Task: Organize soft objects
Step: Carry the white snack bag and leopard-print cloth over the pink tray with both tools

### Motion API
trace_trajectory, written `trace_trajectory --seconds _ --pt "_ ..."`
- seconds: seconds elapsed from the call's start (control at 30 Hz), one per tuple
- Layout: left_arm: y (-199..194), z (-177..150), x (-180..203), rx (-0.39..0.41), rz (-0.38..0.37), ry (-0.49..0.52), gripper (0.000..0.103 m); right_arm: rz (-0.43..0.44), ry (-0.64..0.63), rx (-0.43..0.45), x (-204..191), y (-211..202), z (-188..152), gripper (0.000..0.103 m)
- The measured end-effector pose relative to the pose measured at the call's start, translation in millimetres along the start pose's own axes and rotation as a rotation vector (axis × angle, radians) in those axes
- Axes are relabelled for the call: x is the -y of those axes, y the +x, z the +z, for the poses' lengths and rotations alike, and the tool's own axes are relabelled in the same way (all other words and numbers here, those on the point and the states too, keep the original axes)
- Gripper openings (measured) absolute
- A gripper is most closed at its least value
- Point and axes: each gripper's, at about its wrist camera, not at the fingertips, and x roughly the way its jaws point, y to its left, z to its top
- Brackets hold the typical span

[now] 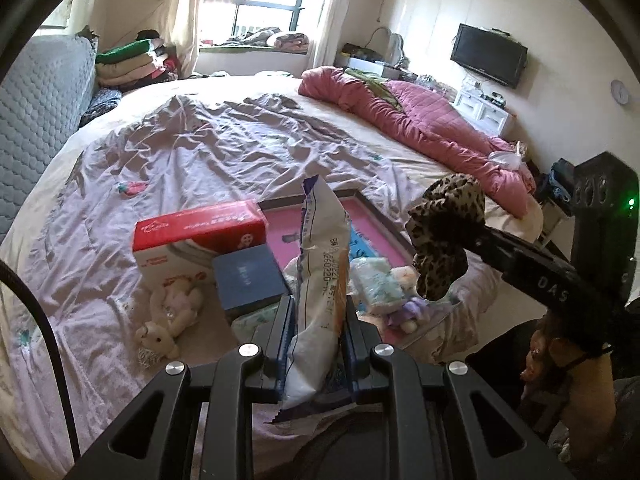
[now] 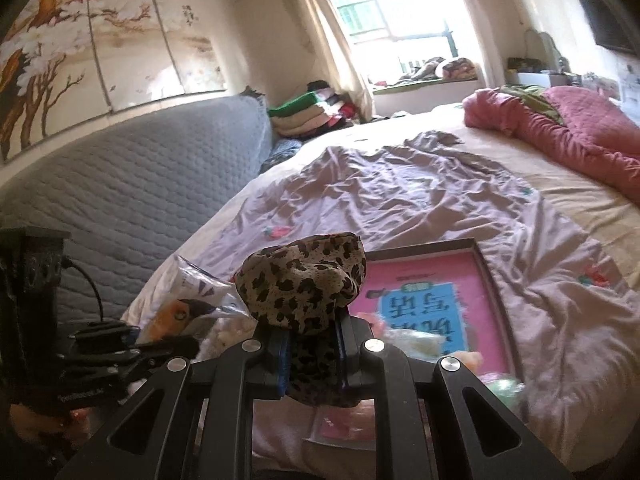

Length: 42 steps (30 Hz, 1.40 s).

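We are holding two soft things above the bed (image 1: 208, 148) at once. Our left hand-held gripper (image 1: 316, 328) is pinching a white plastic packet (image 1: 320, 280) low down, jaws nearly together on it, and most of the packet is standing up tall above the pads. Our right hand-held gripper (image 2: 310, 354) is clamping a leopard-print cloth (image 2: 304, 280) with its jaws fully closed, the bulk of the fabric bunching over the tips.

The packet is the likelier trouble, we are judging: it is slick, top-heavy and gripped only near its bottom, so a quick swing could be tipping it sideways or sliding it out. It would be falling among the red-and-white box (image 1: 196, 240), the blue box (image 1: 250, 276) and the plush toy (image 1: 168, 320) lying just below.

The cloth is hanging loose beyond the pads, and the two grippers are working near each other, so its dangling end could be catching on the packet or brushing the pink framed board (image 2: 432, 304). Both loads are also hiding part of what lies under them.
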Motion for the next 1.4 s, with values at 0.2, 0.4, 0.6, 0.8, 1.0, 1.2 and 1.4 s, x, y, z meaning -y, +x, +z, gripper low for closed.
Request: trace_trajectory --seconds 0.2,0.4,0.6,0.8,1.0,1.2,1.4 --pt "4.4 6.1 15.2 -0.002 -0.001 0.023 0.022 -0.049 0.025 0.033 21.1 -18.9 8.1 0.018" --pt "22.5 14.9 26.6 -0.015 -0.008 0.033 0.022 -0.085 0.07 0.081 44.5 -37.6 12.1 0.018" --pt "44.2 20.9 38.8 -0.031 -0.032 0.046 0.022 -0.087 0.099 0.09 56.2 -39.7 11.4 0.018" --pt "65.3 26.1 49.0 -0.038 -0.042 0.06 0.022 -0.086 0.134 0.098 66.4 -36.3 8.0 0.018" --pt "85.5 25.1 59.4 -0.06 -0.046 0.098 0.022 -0.112 0.186 0.093 86.0 -29.4 0.9 0.018" --pt "106.9 16.7 61.1 -0.08 -0.045 0.116 0.022 -0.144 0.176 0.076 94.5 -20.0 -4.4 0.018" --pt "121.3 13.4 56.2 -0.092 -0.058 0.108 0.022 -0.172 0.161 0.037 97.0 -5.3 -7.1 0.018"
